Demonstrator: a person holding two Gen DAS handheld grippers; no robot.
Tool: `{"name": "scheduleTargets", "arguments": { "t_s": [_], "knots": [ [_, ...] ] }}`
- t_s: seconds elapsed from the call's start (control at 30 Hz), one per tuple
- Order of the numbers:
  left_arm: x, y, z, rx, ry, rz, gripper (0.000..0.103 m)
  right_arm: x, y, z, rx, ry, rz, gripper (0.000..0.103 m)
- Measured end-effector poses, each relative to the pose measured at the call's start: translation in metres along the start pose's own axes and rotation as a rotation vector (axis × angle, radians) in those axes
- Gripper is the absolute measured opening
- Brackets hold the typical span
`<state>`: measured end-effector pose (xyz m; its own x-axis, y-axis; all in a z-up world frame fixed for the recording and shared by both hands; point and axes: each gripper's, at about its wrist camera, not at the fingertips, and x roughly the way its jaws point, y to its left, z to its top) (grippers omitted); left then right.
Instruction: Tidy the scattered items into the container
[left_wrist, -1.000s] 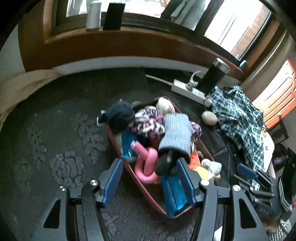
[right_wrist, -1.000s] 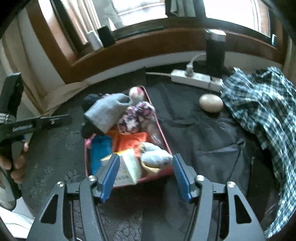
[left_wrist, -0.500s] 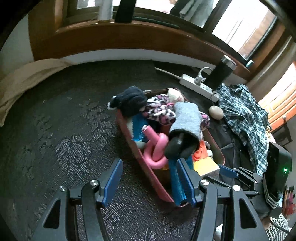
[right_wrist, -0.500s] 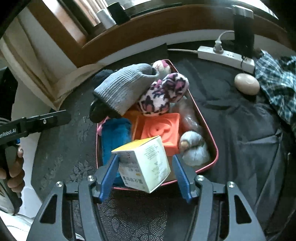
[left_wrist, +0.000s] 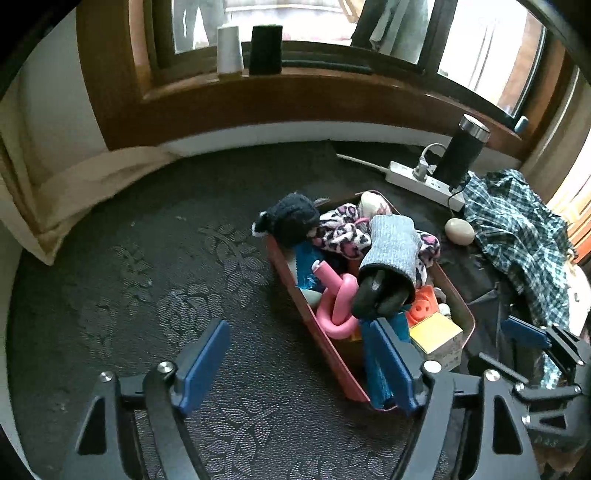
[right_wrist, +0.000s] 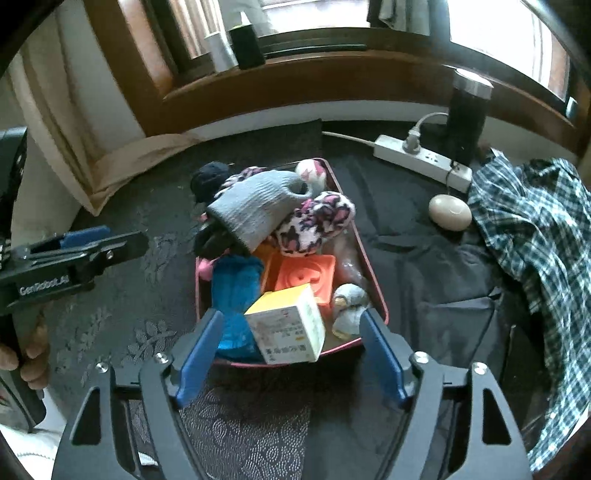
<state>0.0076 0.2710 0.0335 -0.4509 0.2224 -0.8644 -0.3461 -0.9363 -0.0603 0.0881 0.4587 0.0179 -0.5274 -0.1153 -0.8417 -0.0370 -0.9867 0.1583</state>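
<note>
- While both grippers hover, left gripper (left_wrist: 299, 363) jaws wide apart, holding nothing.
- Right gripper (right_wrist: 288, 354) jaws spread, empty.
- Pink tray (right_wrist: 373, 280) packed; yellow-topped box (right_wrist: 291, 328) at near end.

Red tray (right_wrist: 373, 273) heaped full; right gripper (right_wrist: 288, 354) agape, seemingly empty.

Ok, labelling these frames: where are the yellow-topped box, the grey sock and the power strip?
Box (right_wrist: 291, 325): right wrist view, front face.
Sock (right_wrist: 255, 208): right wrist view, ribbed middle.
Power strip (right_wrist: 421, 158): right wrist view, top face.
</note>
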Motion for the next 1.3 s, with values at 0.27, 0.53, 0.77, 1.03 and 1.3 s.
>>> {"name": "scheduleTargets", "arguments": {
  "t_s": [0.27,0.53,0.77,1.03,1.3],
  "knots": [
    [-0.014,-0.008,-0.003,0.013,-0.031,0.060,0.084,-0.004,0.012,-0.002,-0.052,0.006,-0.033,0.082],
    [-0.025,-0.013,-0.002,0.015,-0.056,0.058,0.084,-0.012,0.019,-0.002,-0.077,-0.012,-0.057,0.082],
    [-0.031,-0.022,-0.001,0.030,-0.066,0.053,0.084,-0.022,0.018,-0.002,-0.076,-0.037,-0.073,0.082],
    [-0.034,-0.031,-0.002,0.045,-0.067,0.053,0.093,-0.031,0.016,-0.003,-0.072,-0.057,-0.085,0.082],
    [-0.039,-0.034,-0.004,0.038,-0.076,0.045,0.093,-0.036,0.015,-0.005,-0.072,-0.069,-0.087,0.082]
  ]
}}
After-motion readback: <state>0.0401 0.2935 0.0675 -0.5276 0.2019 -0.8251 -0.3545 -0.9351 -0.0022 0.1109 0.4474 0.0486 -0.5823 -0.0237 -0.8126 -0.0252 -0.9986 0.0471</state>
